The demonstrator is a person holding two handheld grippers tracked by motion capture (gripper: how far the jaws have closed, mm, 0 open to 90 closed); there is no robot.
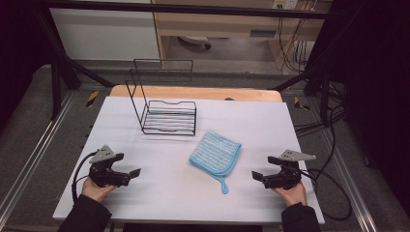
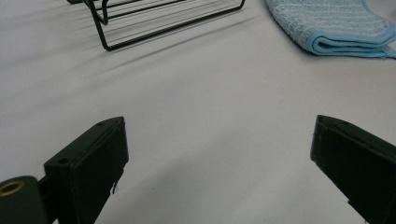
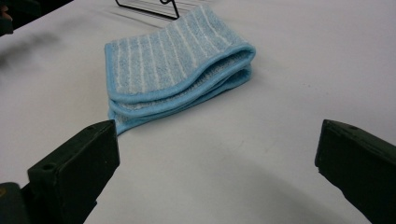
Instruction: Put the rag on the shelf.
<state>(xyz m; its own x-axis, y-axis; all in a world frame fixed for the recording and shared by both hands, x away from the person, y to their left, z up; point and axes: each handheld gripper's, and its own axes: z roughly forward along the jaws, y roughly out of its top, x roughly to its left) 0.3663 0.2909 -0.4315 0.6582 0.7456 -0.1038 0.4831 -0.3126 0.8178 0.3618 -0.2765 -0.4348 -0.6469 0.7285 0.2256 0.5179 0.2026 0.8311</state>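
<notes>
A folded blue striped towel (image 1: 215, 153) is lying flat on the white table (image 1: 159, 193) between two hand-held grippers — the left gripper (image 1: 131, 175) and the right gripper (image 1: 257, 176) are both resting low with jaws spread wide, gripping nothing. A black wire rack (image 1: 167, 116) is standing beyond the towel, well ahead of the left gripper.

The cloth (image 3: 180, 70) is showing a soft, looped terry weave, pale blue with white stripes and a smooth stitched hem. At its 11 o'clock, the rack (image 1: 167, 116) is looking like thin black wire, slightly glossy. The table (image 1: 159, 188) is wearing a smooth, matt pale cover, with bare wood (image 1: 193, 93) showing along the far edge. Both grippers' jaws are appearing as matt black plastic.
</notes>
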